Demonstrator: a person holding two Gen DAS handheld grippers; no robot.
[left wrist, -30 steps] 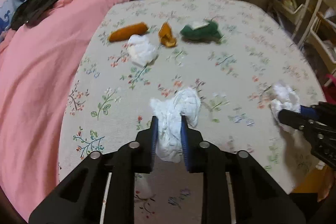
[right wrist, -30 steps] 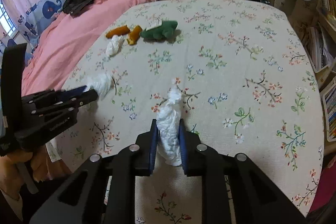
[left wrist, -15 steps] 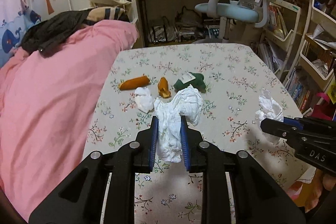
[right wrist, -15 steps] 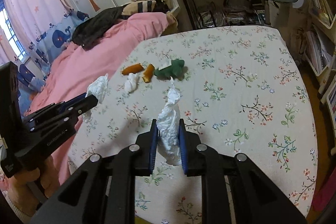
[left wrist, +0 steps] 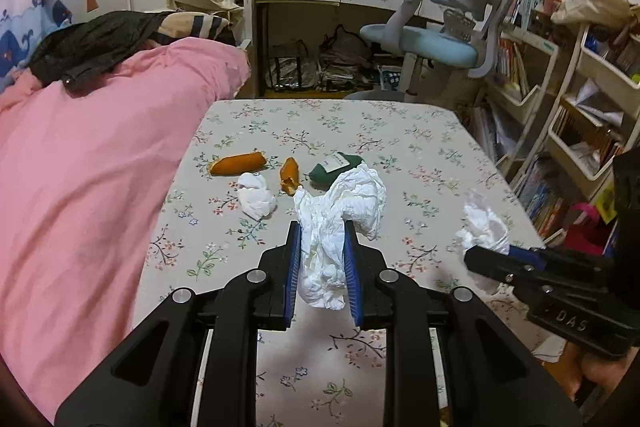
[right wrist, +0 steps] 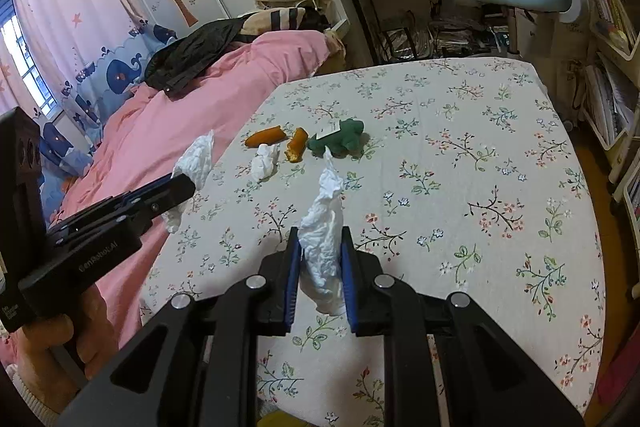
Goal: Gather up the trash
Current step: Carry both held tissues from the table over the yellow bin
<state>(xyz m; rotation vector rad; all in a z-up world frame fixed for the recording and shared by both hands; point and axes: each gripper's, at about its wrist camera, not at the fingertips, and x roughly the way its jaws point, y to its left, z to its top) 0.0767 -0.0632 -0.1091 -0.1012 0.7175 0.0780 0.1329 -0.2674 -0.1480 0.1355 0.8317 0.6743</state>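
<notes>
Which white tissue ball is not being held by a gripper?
The small crumpled tissue lying on the flowered sheet beside the orange pieces. The other two tissues are up off the bed, one pinched in the left gripper, one in the right gripper.

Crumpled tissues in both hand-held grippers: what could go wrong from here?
1. The left hand-held gripper pinches its tissue low, with a big loose lobe above; it may tear or slip out in transit.
2. The right hand-held gripper grips only a thin wad, so it might drop.
3. A third tissue lies beside the orange pieces and could be missed.
</notes>
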